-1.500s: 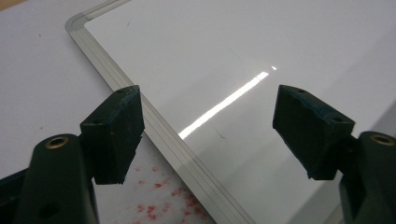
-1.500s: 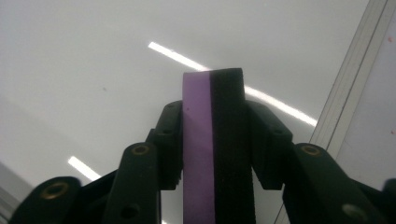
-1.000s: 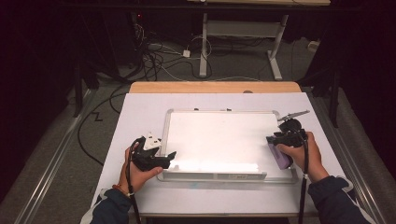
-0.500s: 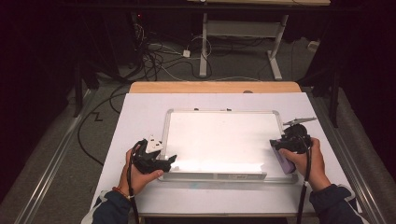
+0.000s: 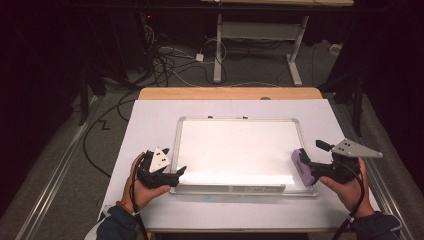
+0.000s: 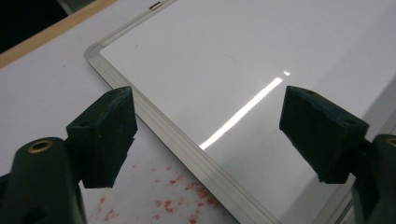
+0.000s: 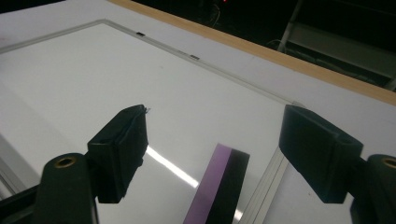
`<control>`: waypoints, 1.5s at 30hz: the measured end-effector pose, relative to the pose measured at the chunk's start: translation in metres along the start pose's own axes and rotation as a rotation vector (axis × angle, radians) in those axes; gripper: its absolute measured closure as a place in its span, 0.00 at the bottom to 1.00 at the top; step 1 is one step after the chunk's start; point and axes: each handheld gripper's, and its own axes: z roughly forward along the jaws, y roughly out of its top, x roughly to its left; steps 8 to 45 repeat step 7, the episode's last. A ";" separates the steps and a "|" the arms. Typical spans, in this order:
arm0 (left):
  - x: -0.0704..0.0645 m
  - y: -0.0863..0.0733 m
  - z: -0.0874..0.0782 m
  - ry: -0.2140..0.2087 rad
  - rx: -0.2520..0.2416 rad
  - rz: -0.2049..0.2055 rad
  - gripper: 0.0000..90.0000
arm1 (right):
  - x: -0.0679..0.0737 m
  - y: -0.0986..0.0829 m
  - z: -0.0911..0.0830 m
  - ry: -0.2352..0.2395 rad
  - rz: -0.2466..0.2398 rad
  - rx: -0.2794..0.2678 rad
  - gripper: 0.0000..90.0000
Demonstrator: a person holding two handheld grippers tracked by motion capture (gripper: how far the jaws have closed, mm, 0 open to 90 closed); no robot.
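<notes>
A white-surfaced whiteboard (image 5: 235, 150) with a silver frame lies flat on the paper-covered table (image 5: 150, 125). On its right edge lies a purple eraser (image 5: 301, 168). My right gripper (image 5: 312, 154) hovers just over the eraser. In the right gripper view, my right gripper (image 7: 219, 144) is open and the eraser (image 7: 218, 186) lies between the jaws, touched by neither. My left gripper (image 5: 176, 175) sits at the board's near-left corner. In the left gripper view, my left gripper (image 6: 208, 135) is open and straddles the board's frame (image 6: 187, 144) with nothing held.
Red specks (image 6: 170, 184) mark the paper beside the board's frame. A wooden table edge (image 5: 230, 93) runs along the far side. Beyond it on the floor are cables (image 5: 170, 60) and a desk's metal legs (image 5: 295, 55).
The right hand has shifted slightly right and toward the near edge, and its grey plate has tipped outward. The eraser has stayed at the board's right edge. The left hand has barely moved.
</notes>
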 end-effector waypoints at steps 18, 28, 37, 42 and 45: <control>-0.006 -0.002 -0.004 -0.007 -0.018 0.024 0.20 | 0.009 -0.017 -0.004 0.000 -0.015 -0.028 0.24; -0.006 -0.002 -0.004 -0.007 -0.018 0.024 0.20 | 0.009 -0.017 -0.004 0.000 -0.015 -0.028 0.24; -0.006 -0.002 -0.004 -0.007 -0.018 0.024 0.20 | 0.009 -0.017 -0.004 0.000 -0.015 -0.028 0.24; -0.006 -0.002 -0.004 -0.007 -0.018 0.024 0.20 | 0.009 -0.017 -0.004 0.000 -0.015 -0.028 0.24; -0.006 -0.002 -0.004 -0.007 -0.018 0.024 0.20 | 0.009 -0.017 -0.004 0.000 -0.015 -0.028 0.24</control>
